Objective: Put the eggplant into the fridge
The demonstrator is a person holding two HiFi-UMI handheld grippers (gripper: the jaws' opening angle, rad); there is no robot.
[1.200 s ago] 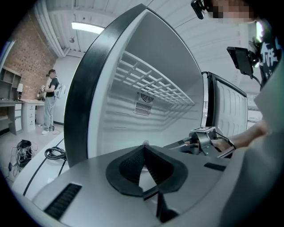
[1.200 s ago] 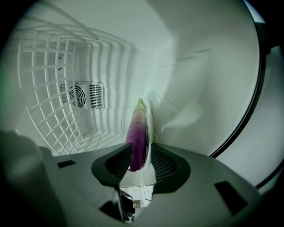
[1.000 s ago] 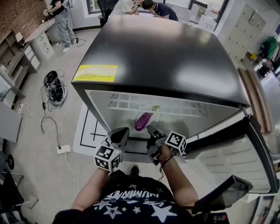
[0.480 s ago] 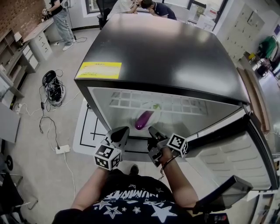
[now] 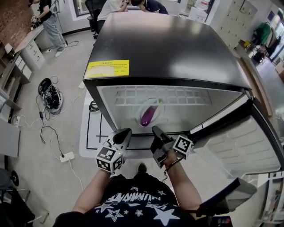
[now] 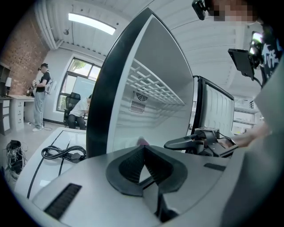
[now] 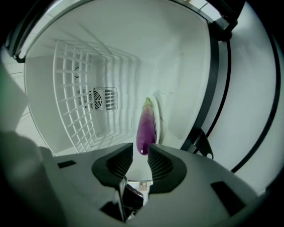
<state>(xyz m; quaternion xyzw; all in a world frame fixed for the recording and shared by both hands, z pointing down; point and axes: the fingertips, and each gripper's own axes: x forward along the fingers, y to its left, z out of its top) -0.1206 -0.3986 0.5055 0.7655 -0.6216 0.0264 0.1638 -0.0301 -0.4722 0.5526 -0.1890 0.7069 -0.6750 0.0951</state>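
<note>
While left tongs (image 6: 143, 150) are closed and right tongs (image 7: 140, 156) gape empty, the purple, green-capped eggplant (image 7: 145, 128) lies in the fridge (image 5: 177, 48).

— What's on the floor, head view?

— At nine o'clock, a tangle of dark cables (image 5: 49, 90). At eight, a white power strip (image 5: 66, 155). Nearer the middle, a white mat (image 5: 90, 133) marked with black lines, a black cord (image 5: 93, 106) coiled on its top edge.

— Anyone about?

— One person (image 5: 48, 22) standing at ten-thirty, beside a drawer cabinet (image 5: 30, 49) at ten. Two more people (image 5: 148, 4) bent forward at twelve.

— And at one-thirty?

— Pale lockers (image 5: 242, 17) along the wall.
</note>
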